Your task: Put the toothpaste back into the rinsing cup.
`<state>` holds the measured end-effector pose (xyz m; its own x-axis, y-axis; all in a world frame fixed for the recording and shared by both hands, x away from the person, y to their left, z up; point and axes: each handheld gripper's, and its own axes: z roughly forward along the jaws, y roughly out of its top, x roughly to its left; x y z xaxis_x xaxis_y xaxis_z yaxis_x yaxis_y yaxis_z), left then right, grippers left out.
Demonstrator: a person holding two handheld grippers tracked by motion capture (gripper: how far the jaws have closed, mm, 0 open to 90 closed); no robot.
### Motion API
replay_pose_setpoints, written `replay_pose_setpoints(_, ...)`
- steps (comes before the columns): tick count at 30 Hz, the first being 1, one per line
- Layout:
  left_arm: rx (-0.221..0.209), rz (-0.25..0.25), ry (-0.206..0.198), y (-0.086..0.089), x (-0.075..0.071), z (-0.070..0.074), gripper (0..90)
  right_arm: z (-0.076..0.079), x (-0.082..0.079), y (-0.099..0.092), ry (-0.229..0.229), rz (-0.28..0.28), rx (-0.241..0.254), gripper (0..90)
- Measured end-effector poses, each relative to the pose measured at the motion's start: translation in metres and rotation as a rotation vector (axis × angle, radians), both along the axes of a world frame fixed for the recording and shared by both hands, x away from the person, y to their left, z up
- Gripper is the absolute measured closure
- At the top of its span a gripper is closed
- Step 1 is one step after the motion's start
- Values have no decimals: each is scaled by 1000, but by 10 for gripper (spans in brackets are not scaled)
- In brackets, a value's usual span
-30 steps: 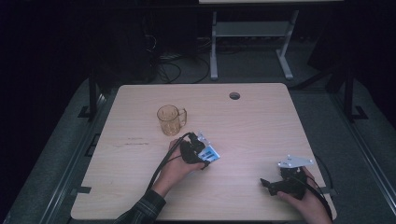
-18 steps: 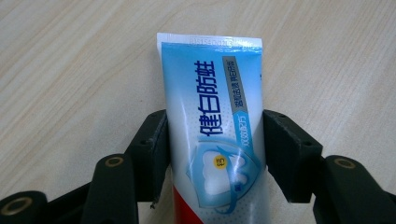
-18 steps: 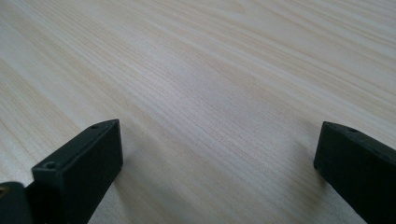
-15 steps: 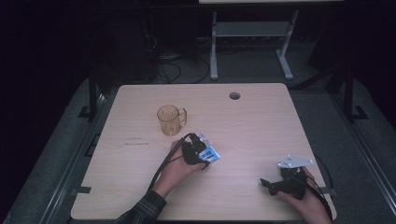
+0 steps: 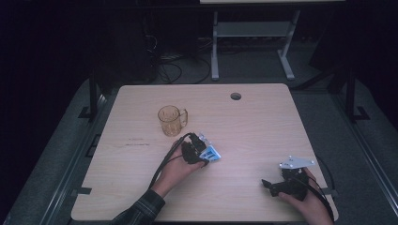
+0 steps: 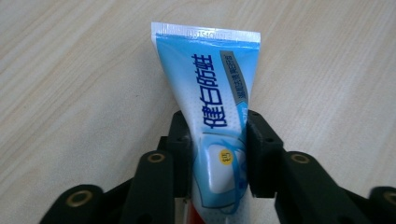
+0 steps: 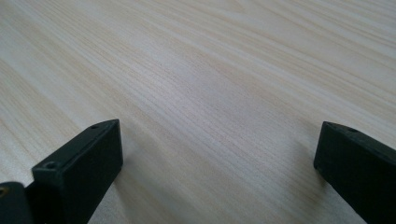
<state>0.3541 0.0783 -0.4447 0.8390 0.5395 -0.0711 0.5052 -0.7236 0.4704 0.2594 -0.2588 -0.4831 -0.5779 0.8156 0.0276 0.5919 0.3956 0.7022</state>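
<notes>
A blue and white toothpaste tube (image 6: pixel 212 102) is clamped between the two black jaws of my left gripper (image 6: pixel 218 144), its flat crimped end pointing away over the wooden table. In the high view that left gripper (image 5: pixel 197 151) sits near the middle of the table with the tube (image 5: pixel 210 153) sticking out to the right. An amber glass mug (image 5: pixel 170 120) stands upright just behind and left of it. My right gripper (image 5: pixel 270 184) rests low at the front right, and in its own view the right gripper (image 7: pixel 217 154) stands open with bare tabletop between the jaws.
The light wooden table (image 5: pixel 263 126) has a round cable hole (image 5: pixel 235 96) near its back edge. A white desk frame (image 5: pixel 253 33) and cables stand on the dark floor behind. A faint pencil-like mark (image 5: pixel 133 144) lies at the left.
</notes>
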Motion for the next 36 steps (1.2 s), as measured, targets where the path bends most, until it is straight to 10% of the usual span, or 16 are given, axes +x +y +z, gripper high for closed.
replay_pose_setpoints(36, -194, -46, 5, 23, 12, 28, 736, 0, -1, 0, 2, 25, 3, 5)
